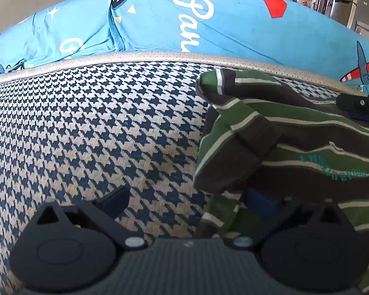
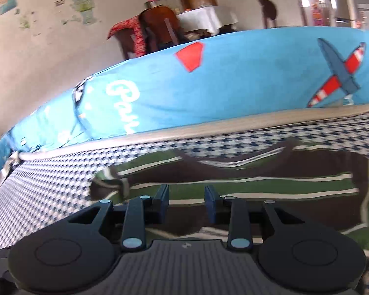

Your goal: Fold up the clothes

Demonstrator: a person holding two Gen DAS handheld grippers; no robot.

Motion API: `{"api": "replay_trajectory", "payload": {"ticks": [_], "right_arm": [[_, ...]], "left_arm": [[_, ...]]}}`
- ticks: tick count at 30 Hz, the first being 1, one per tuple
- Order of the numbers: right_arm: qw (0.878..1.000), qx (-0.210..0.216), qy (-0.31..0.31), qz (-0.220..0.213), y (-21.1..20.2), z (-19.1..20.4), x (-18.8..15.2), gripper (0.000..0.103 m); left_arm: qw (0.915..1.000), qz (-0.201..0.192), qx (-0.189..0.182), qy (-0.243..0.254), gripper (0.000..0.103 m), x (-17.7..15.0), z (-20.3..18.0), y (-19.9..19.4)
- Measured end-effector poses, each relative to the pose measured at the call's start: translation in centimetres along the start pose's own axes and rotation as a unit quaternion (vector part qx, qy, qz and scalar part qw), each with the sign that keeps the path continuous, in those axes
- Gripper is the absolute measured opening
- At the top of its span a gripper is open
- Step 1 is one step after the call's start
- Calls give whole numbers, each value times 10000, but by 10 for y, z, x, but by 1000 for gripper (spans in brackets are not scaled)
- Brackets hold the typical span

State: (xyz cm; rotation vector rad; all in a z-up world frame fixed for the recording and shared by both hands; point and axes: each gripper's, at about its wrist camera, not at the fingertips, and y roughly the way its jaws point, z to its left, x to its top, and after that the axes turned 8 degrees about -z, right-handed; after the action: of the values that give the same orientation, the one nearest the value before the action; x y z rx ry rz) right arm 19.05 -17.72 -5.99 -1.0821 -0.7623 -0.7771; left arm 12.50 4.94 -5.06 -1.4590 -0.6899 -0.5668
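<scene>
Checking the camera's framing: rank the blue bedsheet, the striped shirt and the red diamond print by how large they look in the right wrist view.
Largest to smallest in the right wrist view:
1. blue bedsheet
2. striped shirt; it lies nearer the camera, so this ranking against the sheet is unsure
3. red diamond print, clearly smallest

- Striped shirt (image 1: 295, 142): cut off by right and lower frame edges in left wrist view; teal chest print too small to read.
- Left gripper (image 1: 187, 200): right fingertip partly hidden by shirt folds.
- Right wrist view: motion-blurred; far furniture (image 2: 160, 29) indistinct.
</scene>
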Motion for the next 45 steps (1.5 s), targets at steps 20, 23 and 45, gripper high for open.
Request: {"api": "replay_trajectory", "payload": {"ticks": [20,23,45], "right_arm": [[9800,1080,-1632,353,59,99,-30,51],[9774,990,-1839,337,67,102,-34,51],[9805,1803,717,-307,45,47,31,5]], "left_arm": [[9996,240,40,-165,103,-11,18,-1],[9995,270,50,-172,103,-10,18,1],[9986,-423,-298,-66,103,8,-5,13]]}}
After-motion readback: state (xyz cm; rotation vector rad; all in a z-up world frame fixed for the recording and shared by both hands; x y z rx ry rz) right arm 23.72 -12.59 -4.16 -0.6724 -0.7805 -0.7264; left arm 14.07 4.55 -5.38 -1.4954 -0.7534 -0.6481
